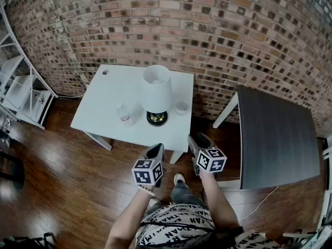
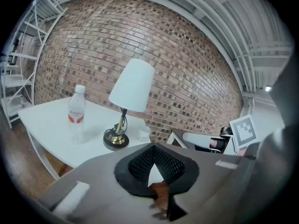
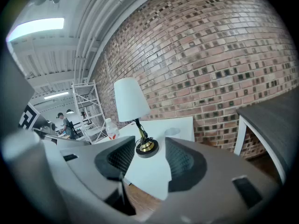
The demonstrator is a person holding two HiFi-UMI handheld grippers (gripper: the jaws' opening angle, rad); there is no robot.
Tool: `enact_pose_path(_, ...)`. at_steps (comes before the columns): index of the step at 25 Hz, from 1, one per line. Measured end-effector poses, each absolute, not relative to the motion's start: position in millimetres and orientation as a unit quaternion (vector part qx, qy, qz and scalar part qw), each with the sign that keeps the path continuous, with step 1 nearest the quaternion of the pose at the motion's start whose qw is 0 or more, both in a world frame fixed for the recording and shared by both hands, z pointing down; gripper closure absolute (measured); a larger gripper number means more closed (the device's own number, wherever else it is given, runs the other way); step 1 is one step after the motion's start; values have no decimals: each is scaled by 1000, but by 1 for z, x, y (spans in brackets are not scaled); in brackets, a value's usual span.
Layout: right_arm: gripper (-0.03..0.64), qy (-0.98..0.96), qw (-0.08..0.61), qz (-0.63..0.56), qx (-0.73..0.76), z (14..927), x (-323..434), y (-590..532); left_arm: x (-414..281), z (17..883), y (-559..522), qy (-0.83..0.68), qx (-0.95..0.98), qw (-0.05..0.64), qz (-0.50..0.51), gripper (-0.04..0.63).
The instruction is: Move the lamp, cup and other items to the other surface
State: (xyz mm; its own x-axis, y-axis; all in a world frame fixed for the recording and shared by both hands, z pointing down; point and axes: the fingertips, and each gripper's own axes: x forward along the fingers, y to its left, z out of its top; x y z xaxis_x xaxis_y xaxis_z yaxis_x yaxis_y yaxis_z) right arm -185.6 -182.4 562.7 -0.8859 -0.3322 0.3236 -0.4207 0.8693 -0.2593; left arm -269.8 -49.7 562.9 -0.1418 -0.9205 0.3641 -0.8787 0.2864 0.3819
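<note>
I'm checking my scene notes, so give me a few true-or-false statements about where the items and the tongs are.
1. The lamp, bottle and cup all stand on the white table. True.
2. In the head view a dark table stands right of the white table. True.
3. The right tongs grip the lamp. False: they are open, short of the white table, with nothing between them.
4. In the head view the bottle stands right of the lamp. False: it stands left; the cup is on the right.
5. The left tongs are wide open. False: they are shut and empty.
</note>
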Motion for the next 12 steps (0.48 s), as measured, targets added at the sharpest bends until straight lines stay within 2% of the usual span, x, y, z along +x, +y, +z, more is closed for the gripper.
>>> enact_pose_path(2,392,-956,146,160,200,564,-190,-191,-271,561,-55,-755,595,272,-37,592)
enact_pose_path(4,298,-954,157,158,201,568,-197,-202,-274,560,-62,-757,593,272,-37,592)
enact_pose_path(6,248,-953,167,157,200,575,-206,-214,-278,563,-70,-760,588,275,-36,592)
enact_pose_path(12,206,-955,193,138,180,593,-234,-250,-288,577,-102,-766,575,287,-28,592)
